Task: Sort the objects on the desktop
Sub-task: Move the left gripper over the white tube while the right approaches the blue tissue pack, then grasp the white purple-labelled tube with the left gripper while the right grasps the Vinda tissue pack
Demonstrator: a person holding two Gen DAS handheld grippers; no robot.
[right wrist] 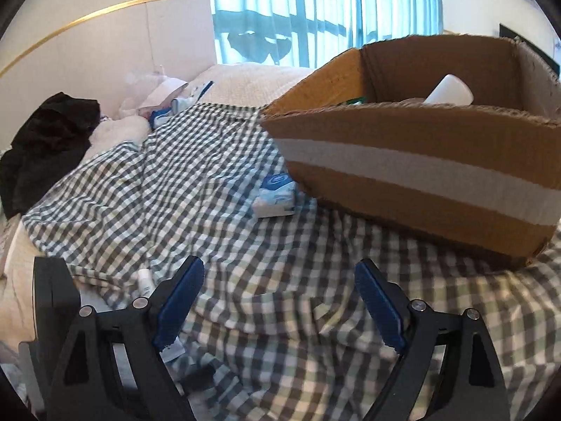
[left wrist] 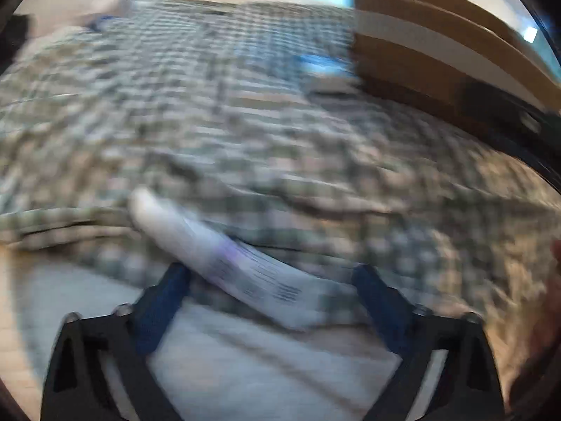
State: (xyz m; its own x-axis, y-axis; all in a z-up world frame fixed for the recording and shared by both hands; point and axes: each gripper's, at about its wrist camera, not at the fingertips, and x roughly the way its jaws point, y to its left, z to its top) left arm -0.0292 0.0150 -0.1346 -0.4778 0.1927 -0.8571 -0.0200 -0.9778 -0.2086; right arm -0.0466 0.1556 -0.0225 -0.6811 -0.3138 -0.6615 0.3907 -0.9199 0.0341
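1. Left wrist view, heavily blurred. Left gripper (left wrist: 271, 273) is spread wide, nothing clamped. A white tube (left wrist: 224, 261) with printed text lies diagonally on the checked cloth (left wrist: 245, 122), crossing the gap between the blue pads (left wrist: 164, 301).
2. Whether either pad touches the tube is unclear in the blur; it looks apart. Judgement: the gripper is lined up straddling the tube, so this is the approach to a pick.
3. Tube lies skewed to the jaw line, so closing may rotate it or catch only one end. Cloth is wrinkled and soft, so a pad could snag fabric.
4. Box (left wrist: 438, 45) sits upper right on the same cloth, well apart from the tube. A blue-white pack (left wrist: 315, 65) lies just beside its near corner.
5. Right wrist view, sharp. Right gripper (right wrist: 278, 301) also stands released, only checked cloth between its pads.
6. Cardboard box (right wrist: 420, 161) with a white band sits ahead and right, top open. A white bottle (right wrist: 450, 91) shows over its rim, so it likely serves as the sorting bin.
7. Blue-white pack (right wrist: 275, 196) lies on the cloth, just beside the box's left wall, not yet inside.
8. Tube cap (right wrist: 145, 280) and the left gripper's frame (right wrist: 52, 298) show at lower left, near the right gripper's left finger.
9. Black garment (right wrist: 49, 140) and mixed clutter (right wrist: 164, 101) lie far left by the headboard.
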